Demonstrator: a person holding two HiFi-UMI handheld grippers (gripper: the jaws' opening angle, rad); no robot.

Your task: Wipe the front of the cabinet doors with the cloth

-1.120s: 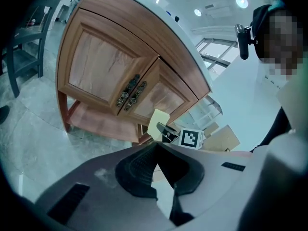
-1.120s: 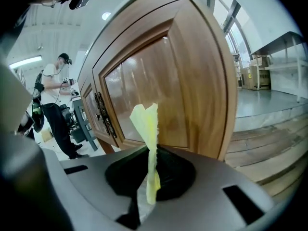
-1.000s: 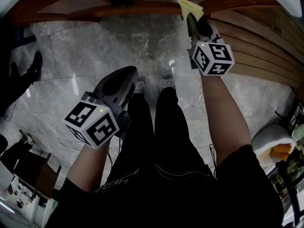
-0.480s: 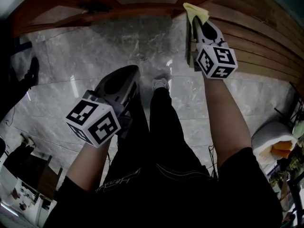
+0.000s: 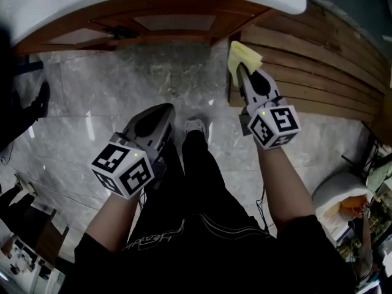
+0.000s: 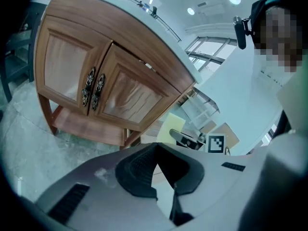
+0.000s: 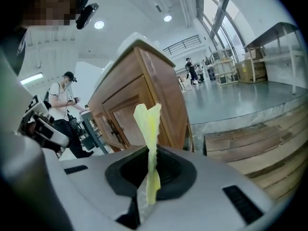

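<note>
right gripper (image 5: 240, 72): clenched on yellow cloth (image 5: 243, 56), near cabinet doors (image 6: 126, 93) (wiping seemingly all left); left gripper (image 5: 162, 110): closed, empty.

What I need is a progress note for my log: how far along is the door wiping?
Done: the yellow cloth is clamped in the right gripper. In hand: it is held near the right corner of the cabinet, not touching wood. Left: wiping both cabinet doors, as far as I can tell; the left gripper hangs shut and empty.

Large open hall, high ceiling (image 7: 144, 8), tall windows (image 7: 219, 13), metal racks (image 7: 274, 44), marble floor (image 5: 122, 84)
</note>
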